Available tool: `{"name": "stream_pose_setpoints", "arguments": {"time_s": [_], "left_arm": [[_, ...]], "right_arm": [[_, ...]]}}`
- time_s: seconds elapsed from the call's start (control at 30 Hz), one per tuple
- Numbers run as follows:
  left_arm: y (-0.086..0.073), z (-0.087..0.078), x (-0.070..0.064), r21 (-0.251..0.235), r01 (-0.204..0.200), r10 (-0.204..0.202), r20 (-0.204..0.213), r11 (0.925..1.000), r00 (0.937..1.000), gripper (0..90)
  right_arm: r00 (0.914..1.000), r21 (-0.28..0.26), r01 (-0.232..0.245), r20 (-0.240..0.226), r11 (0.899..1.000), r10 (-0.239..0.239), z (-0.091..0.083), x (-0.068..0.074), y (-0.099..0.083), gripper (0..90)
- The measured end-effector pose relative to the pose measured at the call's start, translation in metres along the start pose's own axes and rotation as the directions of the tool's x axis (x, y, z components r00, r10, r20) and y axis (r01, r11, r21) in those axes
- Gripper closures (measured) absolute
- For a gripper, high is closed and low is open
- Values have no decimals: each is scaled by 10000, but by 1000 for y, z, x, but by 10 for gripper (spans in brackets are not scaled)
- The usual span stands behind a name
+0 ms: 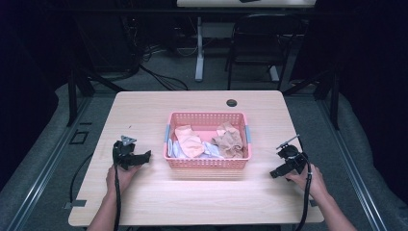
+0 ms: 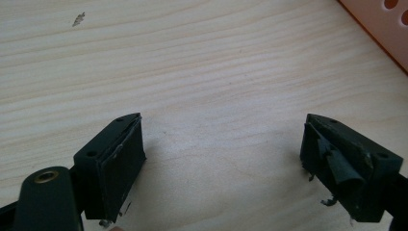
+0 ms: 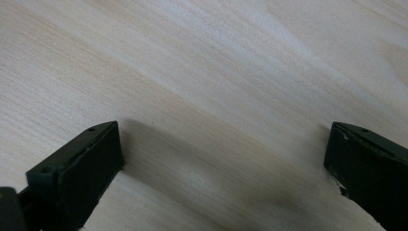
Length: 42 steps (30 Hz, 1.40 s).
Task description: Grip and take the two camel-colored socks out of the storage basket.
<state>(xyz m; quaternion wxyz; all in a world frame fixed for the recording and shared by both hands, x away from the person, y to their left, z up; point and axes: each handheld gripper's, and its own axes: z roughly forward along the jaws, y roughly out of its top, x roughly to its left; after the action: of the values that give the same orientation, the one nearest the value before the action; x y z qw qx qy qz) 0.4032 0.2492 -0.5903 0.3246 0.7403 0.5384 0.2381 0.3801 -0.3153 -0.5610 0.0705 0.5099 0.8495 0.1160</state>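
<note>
Basket [image 1: 207,161] sits mid-desk [image 1: 144,106], pink, slotted walls, grey clips on its short ends. Inside it, a heap of soft pieces: a peach cloth [image 1: 189,141] to the left, a tan cloth [image 1: 230,139] to the right, something pale bluish-white [image 1: 210,150] low between them and along the front wall. Cannot tell whether these are socks, rags or other small garments. Nothing lies on the desk outside the basket, so I judge the work with the cloths either not begun or wholly finished; with both hands parked apart and empty, the pictures do not settle which. My left tongs [image 1: 143,157] rest on the desk left of the basket, tips pointing toward it, near but apart from its wall. In the left gripper view these tongs [image 2: 223,149] stand wide, bare wood between the jaws, nothing gripped; a corner of the basket [image 2: 380,24] shows at upper right. One pad looks worn, its lining peeling. My right tongs [image 1: 275,172] lie on the desk right of the basket, farther off from it, tips turned inward. In the right gripper view they [image 3: 223,159] are spread wide as well, released, only wood grain between them. Both hands hold the handles low, cables trailing back to the desk edge.
</note>
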Motion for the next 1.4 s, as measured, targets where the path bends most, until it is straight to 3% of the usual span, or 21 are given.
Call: {"name": "stream_pose_setpoints", "arguments": {"time_s": [0.4,0.83,0.9,0.93,1.0,1.03,1.4], "left_arm": [[-1,0,-4,-31,-15,15,-12,10000,10000,152],[-1,-1,-5,-12,-17,17,-46,10000,10000,152],[-1,-1,-5,-5,-11,11,-26,10000,10000,151],[-1,-1,-5,1,21,-21,-34,10000,10000,150],[-1,-1,-5,26,28,-27,-49,10000,10000,149],[-1,-1,-5,30,53,-52,-70,10000,10000,149],[-1,-1,-6,39,84,-83,-99,10000,9999,145]], "right_arm": [[10000,-145,-80,27,9999,80,0,1,-2,0],[9999,347,112,42,9993,-114,0,0,4,0],[10000,-93,36,-20,9999,-36,-6,2,4,0],[9998,12,179,-39,9998,-179,-11,1,5,0],[9999,-249,-9,-129,9997,6,-12,2,5,0],[9997,-122,210,-132,9997,-211,-17,1,6,0],[9975,-957,563,-377,9938,-601,-44,13,14,0]]}}
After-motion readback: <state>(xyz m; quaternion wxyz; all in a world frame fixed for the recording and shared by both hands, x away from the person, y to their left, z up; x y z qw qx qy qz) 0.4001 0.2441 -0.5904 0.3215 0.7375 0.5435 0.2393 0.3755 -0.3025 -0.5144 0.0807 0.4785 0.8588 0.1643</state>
